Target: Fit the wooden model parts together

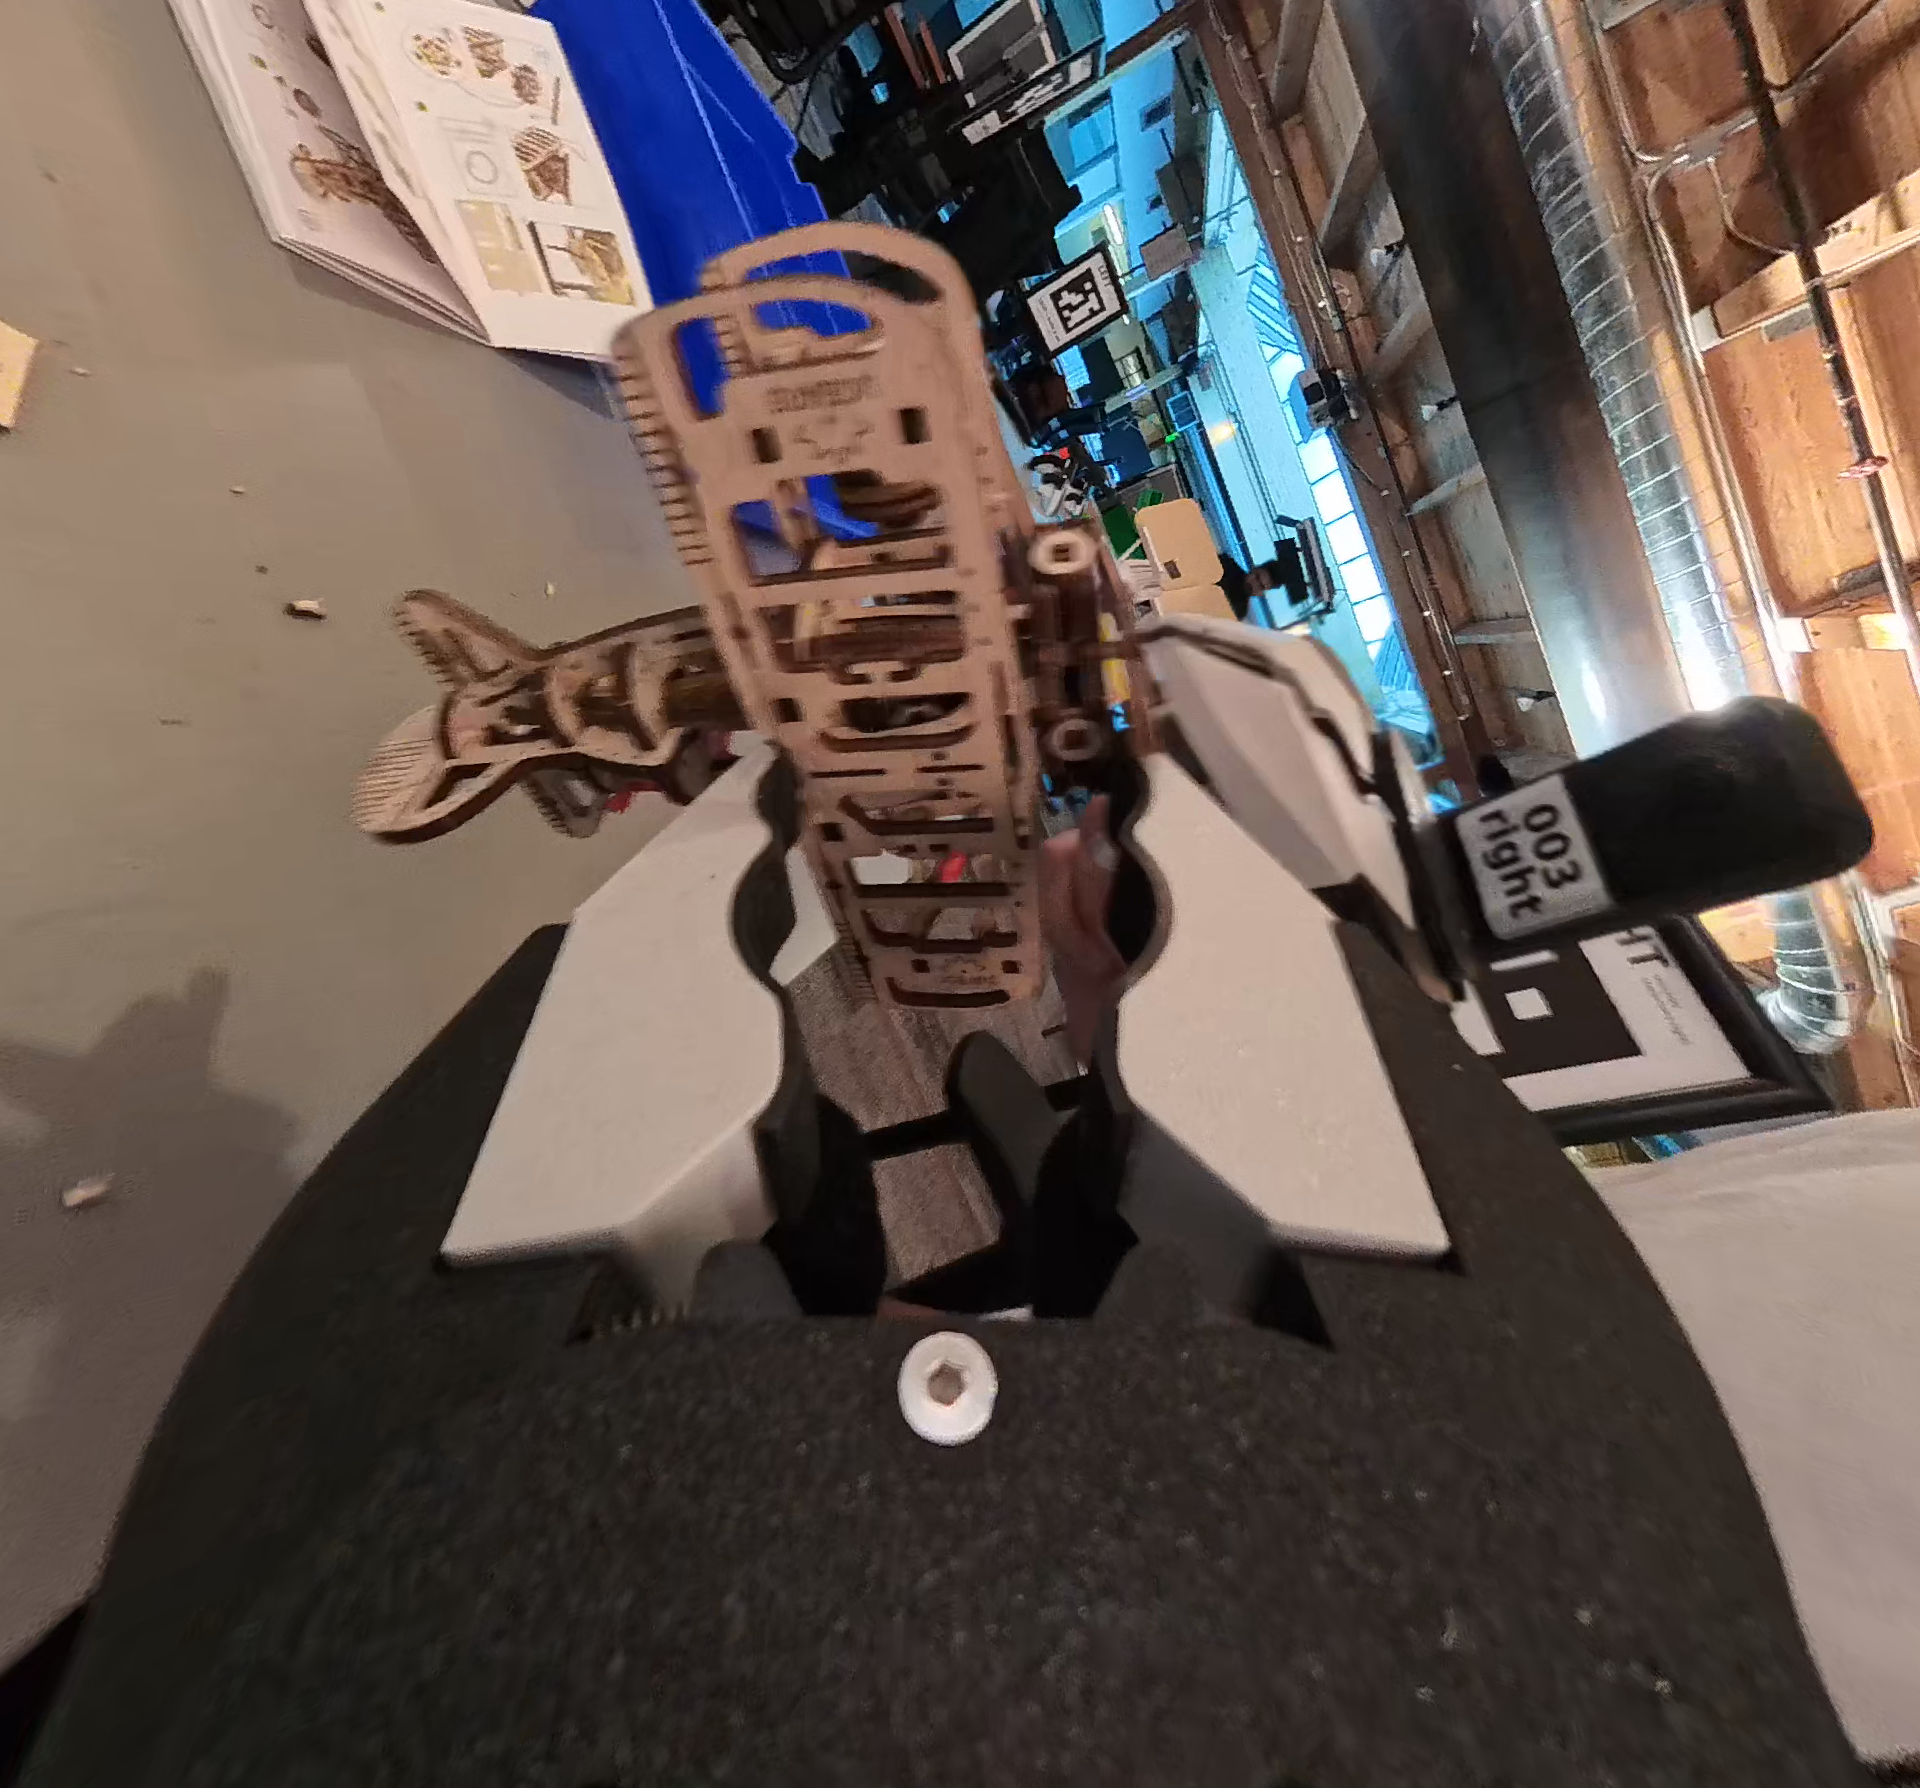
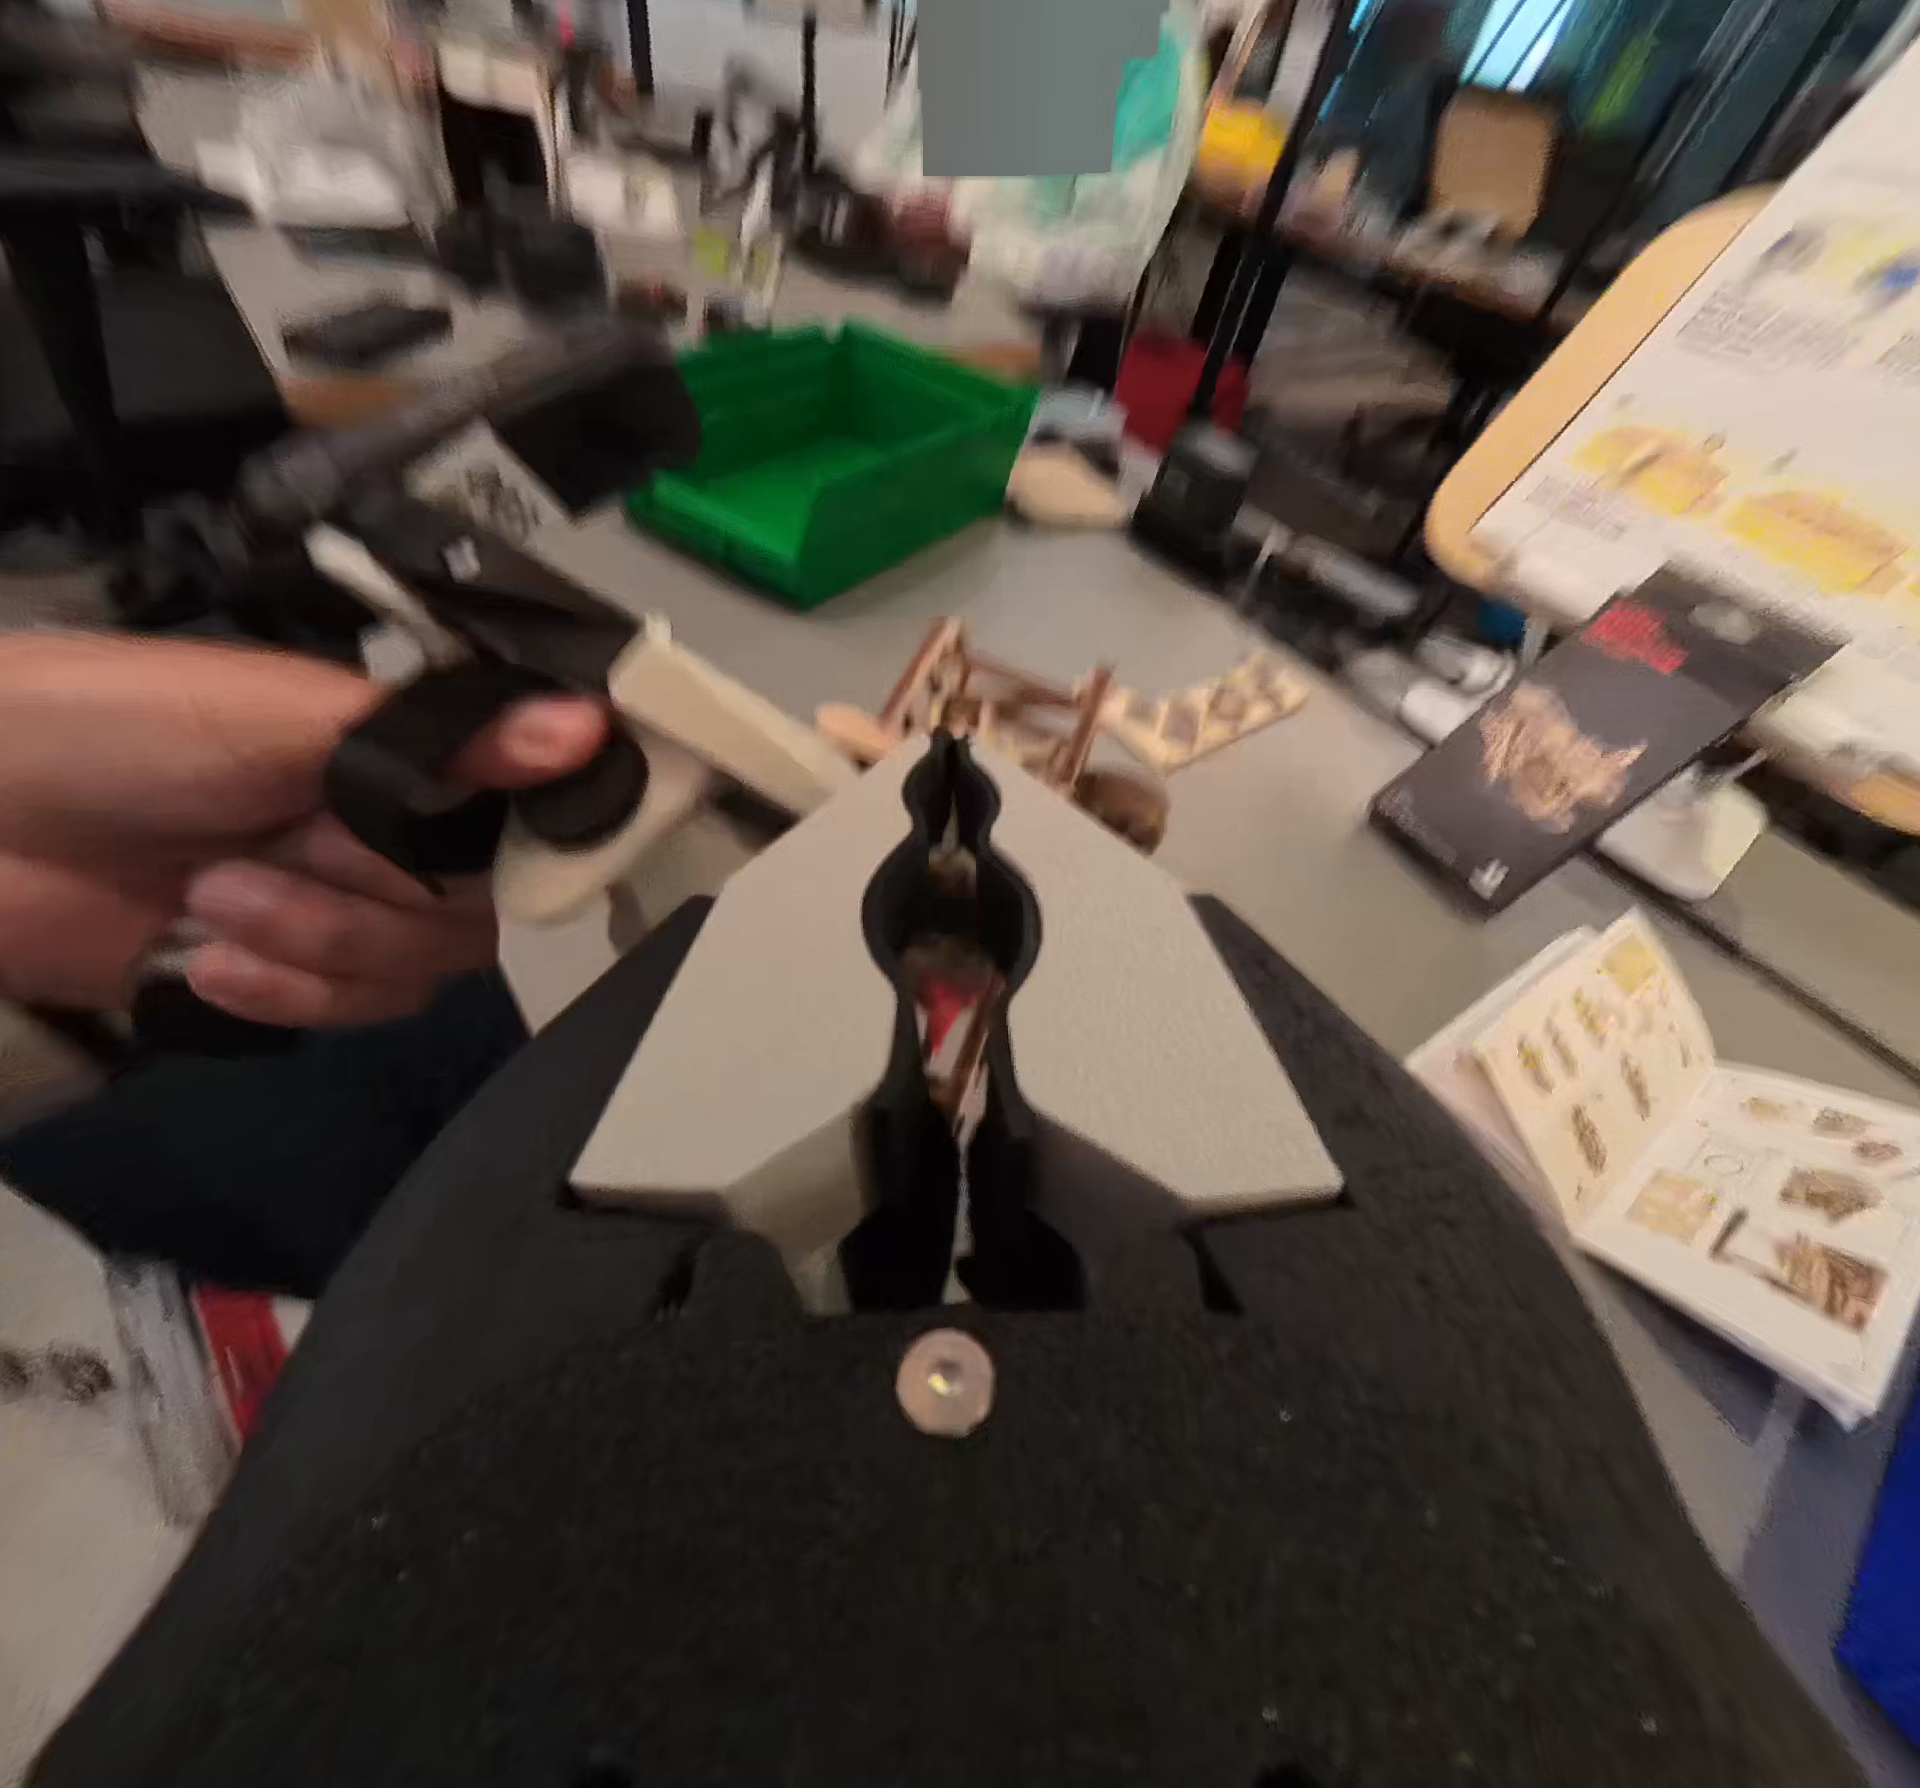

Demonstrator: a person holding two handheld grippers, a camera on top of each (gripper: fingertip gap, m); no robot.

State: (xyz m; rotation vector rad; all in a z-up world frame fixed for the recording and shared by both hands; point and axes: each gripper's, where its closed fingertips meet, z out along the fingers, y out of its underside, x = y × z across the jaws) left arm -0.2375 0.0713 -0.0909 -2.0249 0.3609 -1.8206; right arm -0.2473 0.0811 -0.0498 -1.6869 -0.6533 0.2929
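Note:
A wooden model aeroplane (image 1: 873, 595) is held in the air above the grey table (image 1: 208, 543), with its tail (image 1: 488, 710) pointing left. My left gripper (image 1: 945, 793) has its grey fingers (image 1: 665, 1011) closed around the model's wing. Where they touch it is hidden. My right gripper (image 1: 1174, 689) comes in from the right and grips the model's nose end. In the right wrist view my right gripper (image 2: 951, 751) is shut, with wooden and red model parts showing in the gap. The model (image 2: 1039, 710) sticks out beyond its tips. A hand (image 2: 208, 803) holds the left gripper (image 2: 727, 730) at left.
An open instruction booklet (image 1: 447, 138) lies on the table and also shows in the right wrist view (image 2: 1704, 1156). A blue bin (image 1: 675, 107) stands behind it. A green bin (image 2: 842, 460) and a black box (image 2: 1590, 741) stand farther back. Small wood scraps (image 1: 304, 608) lie on the table.

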